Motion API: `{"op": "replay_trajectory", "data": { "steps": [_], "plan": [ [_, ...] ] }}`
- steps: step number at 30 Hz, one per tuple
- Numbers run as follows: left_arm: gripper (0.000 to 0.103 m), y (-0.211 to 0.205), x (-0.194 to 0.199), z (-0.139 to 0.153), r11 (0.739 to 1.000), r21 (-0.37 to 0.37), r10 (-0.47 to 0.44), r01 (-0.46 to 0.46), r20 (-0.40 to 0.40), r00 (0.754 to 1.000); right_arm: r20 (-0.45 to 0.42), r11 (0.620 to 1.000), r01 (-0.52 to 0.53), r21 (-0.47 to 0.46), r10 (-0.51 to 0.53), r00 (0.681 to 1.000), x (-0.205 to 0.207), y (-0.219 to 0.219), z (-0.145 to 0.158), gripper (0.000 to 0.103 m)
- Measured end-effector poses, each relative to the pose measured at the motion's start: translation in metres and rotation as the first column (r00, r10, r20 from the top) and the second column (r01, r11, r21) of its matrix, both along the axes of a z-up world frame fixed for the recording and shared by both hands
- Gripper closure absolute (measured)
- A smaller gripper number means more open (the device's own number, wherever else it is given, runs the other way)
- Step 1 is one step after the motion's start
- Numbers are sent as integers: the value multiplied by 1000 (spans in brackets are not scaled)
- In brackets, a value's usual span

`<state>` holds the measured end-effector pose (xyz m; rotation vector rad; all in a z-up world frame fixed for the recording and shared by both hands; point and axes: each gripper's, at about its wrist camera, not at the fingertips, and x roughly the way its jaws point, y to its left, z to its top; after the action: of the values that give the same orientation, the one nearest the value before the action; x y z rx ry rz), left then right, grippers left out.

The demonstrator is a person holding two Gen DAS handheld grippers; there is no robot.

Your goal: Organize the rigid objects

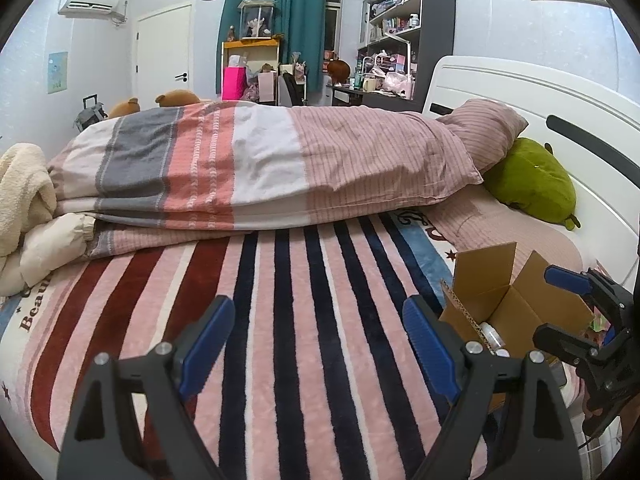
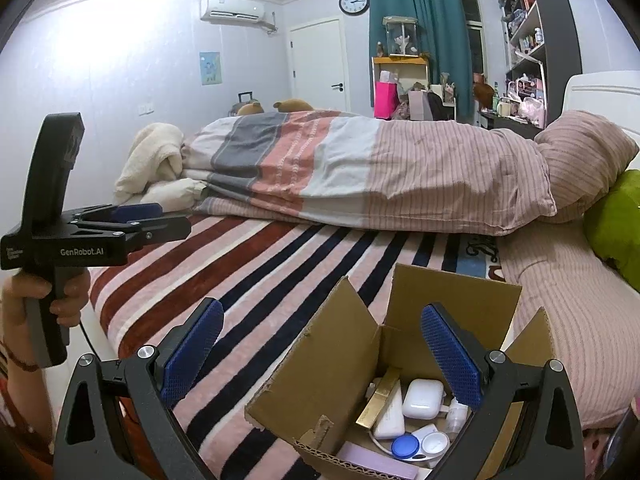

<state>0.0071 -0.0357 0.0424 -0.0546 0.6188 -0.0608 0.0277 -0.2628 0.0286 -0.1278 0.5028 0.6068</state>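
An open brown cardboard box (image 2: 344, 364) stands upright on the striped bed cover, at the lower centre-right of the right wrist view and the lower right of the left wrist view, all four flaps raised. Inside lie a white earbud case (image 2: 423, 398), a gold bar-shaped item (image 2: 378, 403), a round blue cap (image 2: 405, 446), a white round lid (image 2: 436, 442) and a small white bottle (image 2: 457, 413), packed closely together.
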Motion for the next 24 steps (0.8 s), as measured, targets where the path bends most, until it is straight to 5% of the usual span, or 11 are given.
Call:
{"op": "replay_trajectory", "data": {
  "steps": [24],
  "plan": [
    [18, 1, 0, -2, 1000, 7, 12, -12, -1, 1000, -13, 1000, 22, 7, -22, 1000, -7, 7, 1, 3]
  ]
}}
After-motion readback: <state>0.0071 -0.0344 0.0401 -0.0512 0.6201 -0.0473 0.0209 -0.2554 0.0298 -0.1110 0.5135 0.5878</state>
